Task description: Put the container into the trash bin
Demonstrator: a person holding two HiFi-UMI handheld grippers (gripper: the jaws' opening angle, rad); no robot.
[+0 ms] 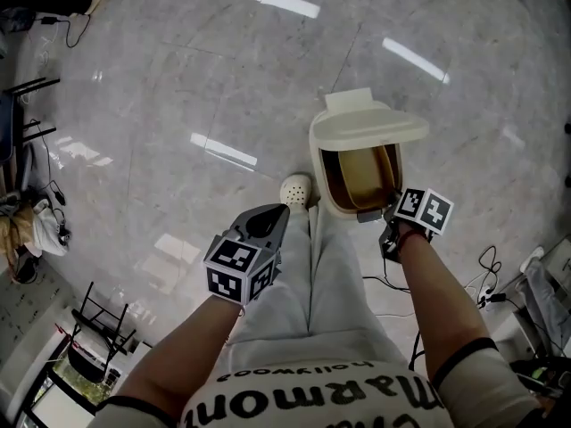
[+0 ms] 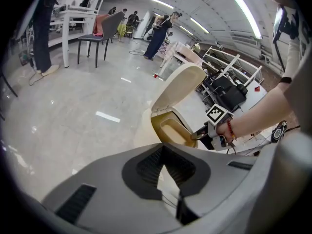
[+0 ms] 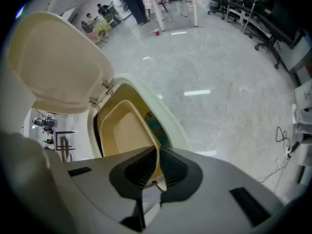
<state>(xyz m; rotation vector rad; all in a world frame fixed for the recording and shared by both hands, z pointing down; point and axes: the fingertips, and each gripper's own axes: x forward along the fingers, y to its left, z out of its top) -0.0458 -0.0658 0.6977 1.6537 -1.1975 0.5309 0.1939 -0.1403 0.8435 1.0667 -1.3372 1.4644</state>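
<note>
The cream trash bin (image 1: 332, 194) stands on the floor ahead of me with its lid (image 1: 368, 127) swung up. A shallow yellow container (image 1: 357, 175) sits tilted in the bin's mouth. My right gripper (image 1: 373, 214) is at the bin's near rim, shut on the near edge of the container (image 3: 124, 130); in the right gripper view (image 3: 157, 164) the edge is pinched between the pads. My left gripper (image 1: 275, 214) hangs to the left of the bin, shut and empty (image 2: 163, 168). From there the bin (image 2: 170, 94), the container (image 2: 171, 130) and the right gripper (image 2: 202, 135) show.
A white clog (image 1: 297, 188) on my foot is pressed against the bin's left base. Cables (image 1: 486, 275) lie on the floor at right. Shelving (image 2: 229, 77) stands behind the bin, a chair (image 2: 100, 33) and people farther off. Grey marble floor (image 1: 178, 105) spreads left.
</note>
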